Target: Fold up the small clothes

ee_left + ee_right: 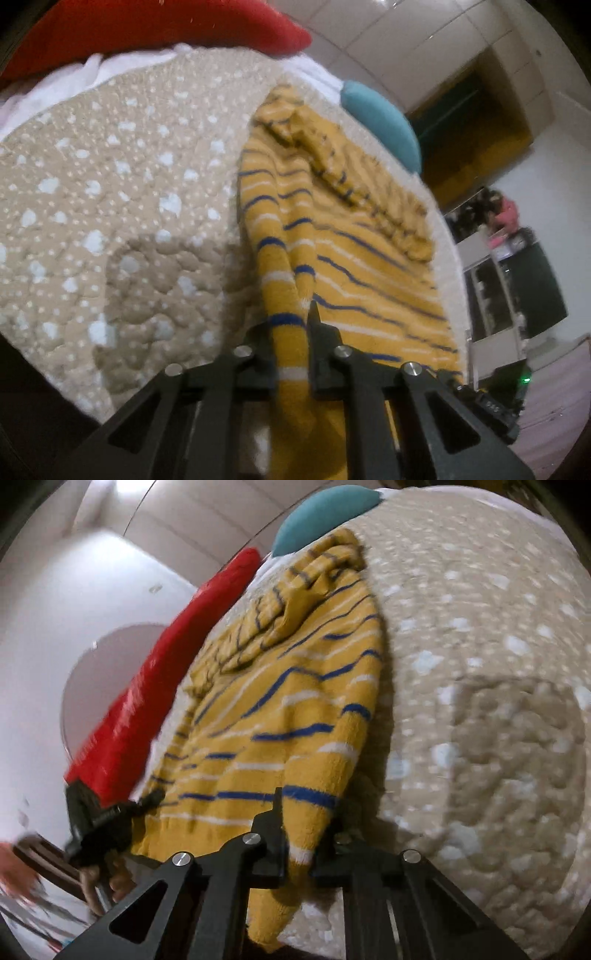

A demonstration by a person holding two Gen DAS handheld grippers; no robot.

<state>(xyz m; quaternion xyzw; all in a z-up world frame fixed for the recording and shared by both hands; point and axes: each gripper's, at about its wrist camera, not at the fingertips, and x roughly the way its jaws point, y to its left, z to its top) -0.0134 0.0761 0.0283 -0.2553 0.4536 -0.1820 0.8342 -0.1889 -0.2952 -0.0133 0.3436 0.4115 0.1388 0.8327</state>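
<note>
A small yellow sweater (354,251) with blue and white stripes lies on a beige dotted quilt (110,206). My left gripper (290,325) is shut on a fold of the sweater's near edge and lifts it. My right gripper (306,812) is shut on another part of the same edge of the sweater (288,686). The left gripper also shows in the right wrist view (147,799) at the sweater's left corner, with the hand that holds it below. The far part of the sweater is bunched and rests on the quilt (480,664).
A red pillow (166,26) lies at the far side of the bed and shows in the right wrist view (155,686). A teal cushion (384,118) sits beyond the sweater, also seen in the right wrist view (325,509). White sheet (74,81) shows under the red pillow. Shelves and furniture (509,266) stand past the bed edge.
</note>
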